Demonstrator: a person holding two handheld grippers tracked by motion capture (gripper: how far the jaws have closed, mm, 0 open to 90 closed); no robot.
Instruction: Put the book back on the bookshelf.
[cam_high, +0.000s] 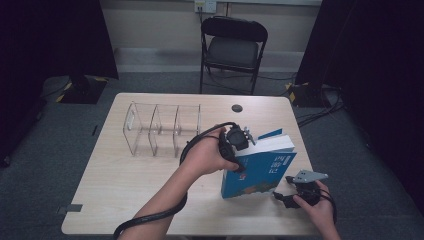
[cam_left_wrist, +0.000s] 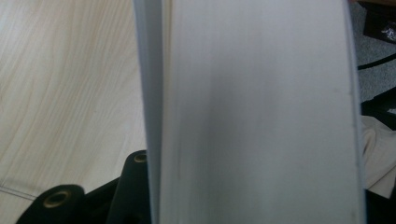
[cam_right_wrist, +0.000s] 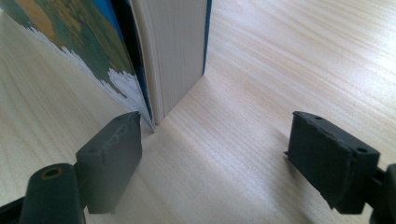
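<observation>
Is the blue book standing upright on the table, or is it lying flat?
Upright. The blue book stands on its bottom edge on the table, cover facing the camera; the left gripper grips its top.

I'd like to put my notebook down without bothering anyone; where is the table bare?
The near-left stretch of the table, in front of the clear rack, is bare. So is the far edge around the dark round hole. The near-right is crowded: the left gripper clamps the standing book, right gripper beside it.

pale wood table (cam_high: 125, 185), clear divider rack (cam_high: 160, 129), upright blue book (cam_high: 260, 170)
</observation>
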